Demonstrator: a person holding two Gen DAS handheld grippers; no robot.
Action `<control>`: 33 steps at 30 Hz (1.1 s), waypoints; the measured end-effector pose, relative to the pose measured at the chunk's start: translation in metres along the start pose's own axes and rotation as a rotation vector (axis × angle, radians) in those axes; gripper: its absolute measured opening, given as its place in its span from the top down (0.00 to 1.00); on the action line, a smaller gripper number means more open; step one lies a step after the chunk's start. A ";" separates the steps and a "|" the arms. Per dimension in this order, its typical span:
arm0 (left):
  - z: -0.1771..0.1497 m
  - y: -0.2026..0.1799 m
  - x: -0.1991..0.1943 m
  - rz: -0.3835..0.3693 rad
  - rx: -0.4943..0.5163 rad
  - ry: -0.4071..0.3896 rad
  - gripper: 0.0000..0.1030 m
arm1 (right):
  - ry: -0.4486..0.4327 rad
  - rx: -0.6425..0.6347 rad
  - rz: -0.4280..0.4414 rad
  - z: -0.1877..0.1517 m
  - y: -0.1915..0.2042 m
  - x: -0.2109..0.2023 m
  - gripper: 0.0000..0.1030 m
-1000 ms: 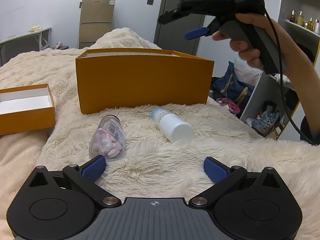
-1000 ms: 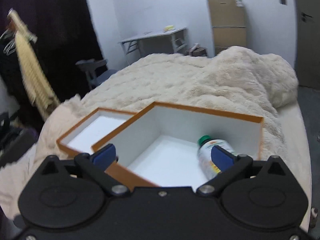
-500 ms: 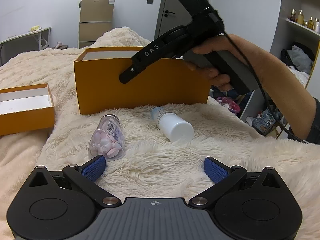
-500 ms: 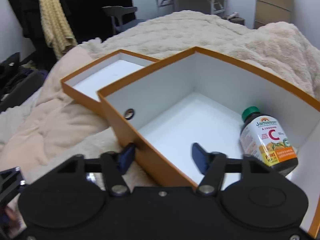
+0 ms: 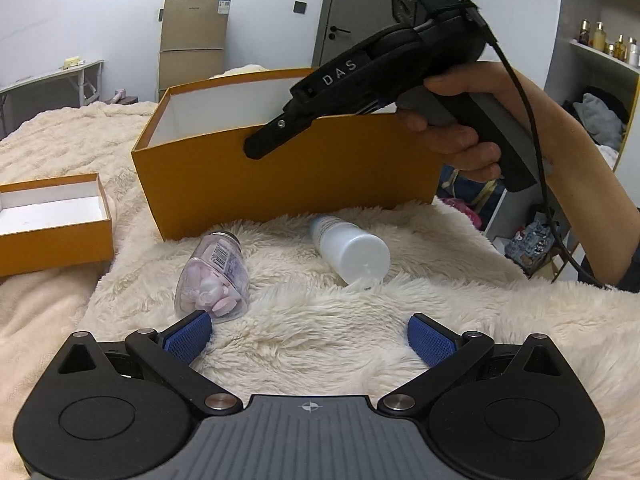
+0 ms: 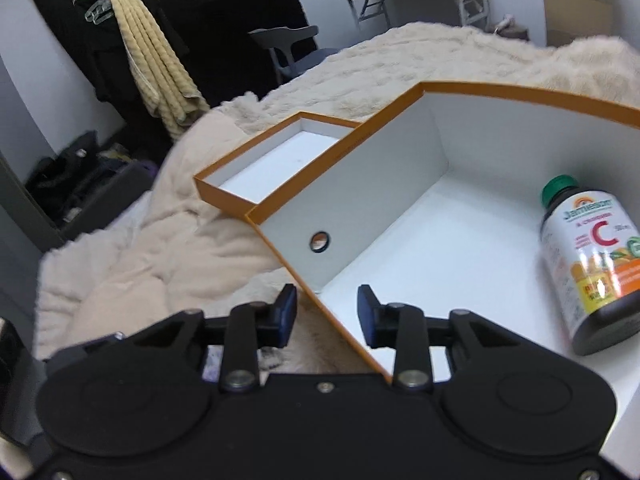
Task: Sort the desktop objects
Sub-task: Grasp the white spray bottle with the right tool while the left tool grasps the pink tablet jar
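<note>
Shaggy cream fleece blanket (image 5: 320, 332), matt orange cardboard box (image 5: 280, 168), clear glossy jar (image 5: 214, 280), smooth white plastic bottle (image 5: 352, 248)

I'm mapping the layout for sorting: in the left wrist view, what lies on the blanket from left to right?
Small orange box → clear jar of pink tablets → white bottle. The big orange box spans behind both containers.

Box wall (image 6: 340, 312) sits btwn right hand-held gripper (image 6: 327, 312) pads.
</note>
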State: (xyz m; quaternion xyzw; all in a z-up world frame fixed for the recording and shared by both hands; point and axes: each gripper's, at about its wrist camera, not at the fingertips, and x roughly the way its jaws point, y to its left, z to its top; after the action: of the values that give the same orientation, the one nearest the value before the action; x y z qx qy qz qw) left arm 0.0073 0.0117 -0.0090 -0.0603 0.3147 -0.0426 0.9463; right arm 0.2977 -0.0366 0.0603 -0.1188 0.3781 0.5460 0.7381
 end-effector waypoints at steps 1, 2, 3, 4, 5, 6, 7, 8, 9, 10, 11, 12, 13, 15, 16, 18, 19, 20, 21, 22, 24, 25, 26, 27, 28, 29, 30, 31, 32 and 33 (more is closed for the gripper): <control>0.000 -0.001 0.000 0.000 0.001 0.001 0.00 | -0.002 -0.005 -0.001 -0.001 0.001 -0.003 0.65; 0.000 -0.001 0.000 0.000 0.002 0.001 0.00 | -0.004 -0.004 0.000 -0.002 0.001 -0.005 0.61; 0.000 -0.001 0.000 0.001 0.003 0.000 0.00 | -0.013 -0.005 -0.001 -0.005 0.003 -0.011 0.57; 0.001 -0.001 0.000 0.001 0.002 0.000 0.00 | -0.029 -0.011 -0.007 -0.008 0.004 -0.019 0.56; 0.001 0.000 0.001 0.000 -0.001 0.001 0.00 | -0.048 -0.016 -0.014 -0.010 0.005 -0.027 0.50; 0.001 0.001 0.001 0.000 -0.004 0.001 0.00 | -0.080 -0.021 -0.023 -0.012 0.008 -0.037 0.50; 0.001 0.002 0.002 -0.001 -0.008 -0.001 0.00 | -0.125 -0.023 -0.012 -0.017 0.012 -0.052 0.49; 0.001 0.003 0.001 -0.001 -0.010 -0.002 0.00 | -0.167 -0.021 0.010 -0.022 0.016 -0.068 0.43; 0.002 0.004 0.000 0.002 -0.014 -0.008 0.00 | -0.209 -0.019 0.029 -0.028 0.019 -0.083 0.30; 0.002 0.003 -0.001 0.007 -0.014 -0.016 0.00 | -0.246 -0.017 0.031 -0.033 0.022 -0.095 0.21; 0.003 0.002 -0.003 0.010 -0.013 -0.020 0.00 | -0.287 -0.013 0.029 -0.040 0.026 -0.106 0.00; 0.003 0.002 -0.003 0.013 -0.015 -0.026 0.00 | -0.338 -0.004 0.007 -0.050 0.030 -0.118 0.00; 0.003 0.002 -0.003 0.012 -0.017 -0.025 0.00 | -0.383 0.006 -0.015 -0.059 0.034 -0.129 0.00; 0.003 0.001 -0.004 0.011 -0.020 -0.025 0.00 | -0.427 0.030 -0.068 -0.078 0.037 -0.135 0.00; 0.004 0.002 -0.004 0.014 -0.022 -0.027 0.00 | -0.447 0.041 -0.096 -0.089 0.038 -0.138 0.00; 0.004 0.001 -0.005 0.016 -0.023 -0.027 0.00 | -0.424 0.034 -0.118 -0.107 0.037 -0.134 0.00; 0.004 0.001 -0.005 0.016 -0.024 -0.025 0.00 | -0.407 0.033 -0.126 -0.115 0.036 -0.132 0.00; 0.005 0.001 -0.006 0.016 -0.027 -0.024 0.00 | -0.372 0.044 -0.124 -0.121 0.033 -0.127 0.00; 0.005 0.002 -0.005 0.016 -0.030 -0.025 0.00 | -0.346 0.059 -0.118 -0.127 0.031 -0.122 0.00; 0.005 0.003 -0.005 0.016 -0.034 -0.026 0.00 | -0.314 0.078 -0.106 -0.135 0.028 -0.114 0.00; 0.005 0.004 -0.006 0.015 -0.042 -0.028 0.00 | -0.274 0.093 -0.090 -0.147 0.026 -0.103 0.00; 0.005 0.004 -0.007 0.014 -0.047 -0.030 0.00 | -0.261 0.100 -0.085 -0.152 0.026 -0.099 0.00; 0.005 0.005 -0.008 0.016 -0.053 -0.037 0.00 | -0.252 0.114 -0.086 -0.157 0.025 -0.094 0.00; 0.004 0.006 -0.010 0.022 -0.060 -0.051 0.00 | -0.242 0.128 -0.087 -0.162 0.025 -0.089 0.00; 0.004 0.008 -0.013 0.027 -0.070 -0.069 0.00 | -0.232 0.147 -0.086 -0.167 0.023 -0.084 0.00; 0.004 0.010 -0.016 0.031 -0.081 -0.084 0.00 | -0.221 0.183 -0.075 -0.171 0.018 -0.080 0.00; 0.003 0.014 -0.022 0.039 -0.105 -0.114 0.00 | -0.220 0.206 -0.067 -0.171 0.013 -0.078 0.00; 0.003 0.018 -0.025 0.045 -0.125 -0.132 0.00 | -0.219 0.228 -0.060 -0.171 0.009 -0.075 0.00; 0.003 0.021 -0.027 0.049 -0.138 -0.141 0.00 | -0.220 0.253 -0.051 -0.171 0.004 -0.073 0.00; 0.003 0.026 -0.029 0.058 -0.168 -0.156 0.00 | -0.231 0.284 -0.037 -0.174 0.001 -0.072 0.00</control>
State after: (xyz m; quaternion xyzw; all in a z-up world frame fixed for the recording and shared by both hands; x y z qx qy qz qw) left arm -0.0134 0.0413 0.0068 -0.1335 0.2443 0.0163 0.9603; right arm 0.2142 -0.1904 -0.0093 0.0435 0.3619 0.4835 0.7958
